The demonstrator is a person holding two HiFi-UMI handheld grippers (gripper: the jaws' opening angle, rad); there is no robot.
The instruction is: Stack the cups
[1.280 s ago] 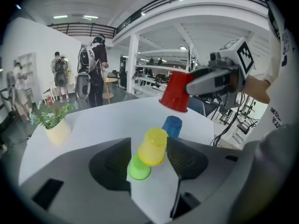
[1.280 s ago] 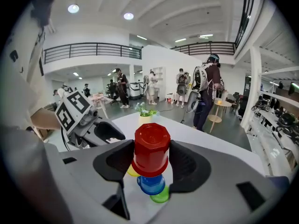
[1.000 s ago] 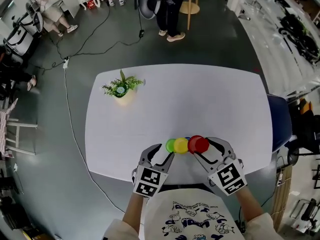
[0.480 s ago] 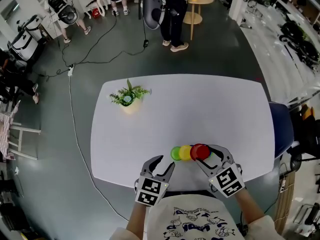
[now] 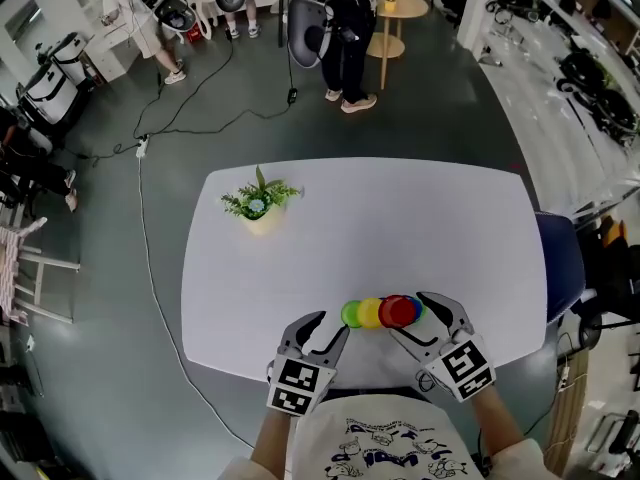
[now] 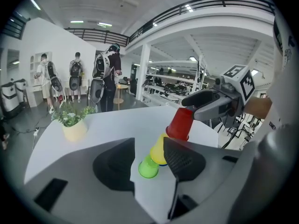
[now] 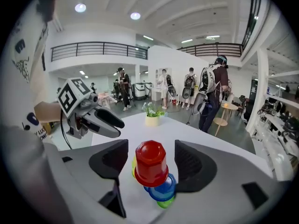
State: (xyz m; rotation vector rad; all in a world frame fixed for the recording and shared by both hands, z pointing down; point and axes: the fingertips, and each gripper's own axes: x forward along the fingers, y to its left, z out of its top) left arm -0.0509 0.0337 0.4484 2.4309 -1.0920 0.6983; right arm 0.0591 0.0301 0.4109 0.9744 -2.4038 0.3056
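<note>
Several upturned cups stand in a tight row near the white table's (image 5: 400, 218) front edge: green (image 5: 352, 314), yellow (image 5: 370, 313) and red (image 5: 398, 311). In the right gripper view the red cup (image 7: 151, 162) sits on a blue cup (image 7: 163, 188), with a green rim showing under the blue. My right gripper (image 7: 151, 160) is open; its jaws have just been opening, and the red cup stands between them untouched. My left gripper (image 5: 328, 328) is open and empty, just short of the green cup (image 6: 148, 167). From there the yellow cup (image 6: 160, 149), red cup (image 6: 179, 123) and right gripper (image 6: 210, 104) show beyond.
A small potted plant (image 5: 258, 204) stands at the table's far left. A blue chair (image 5: 560, 258) is at the right side. People stand beyond the far edge by a round side table (image 5: 395, 8), and a cable (image 5: 150, 248) runs over the floor on the left.
My right gripper's jaws have spread wide off the red cup, which stays on the stack. My left gripper has drawn back a little from the green cup.
</note>
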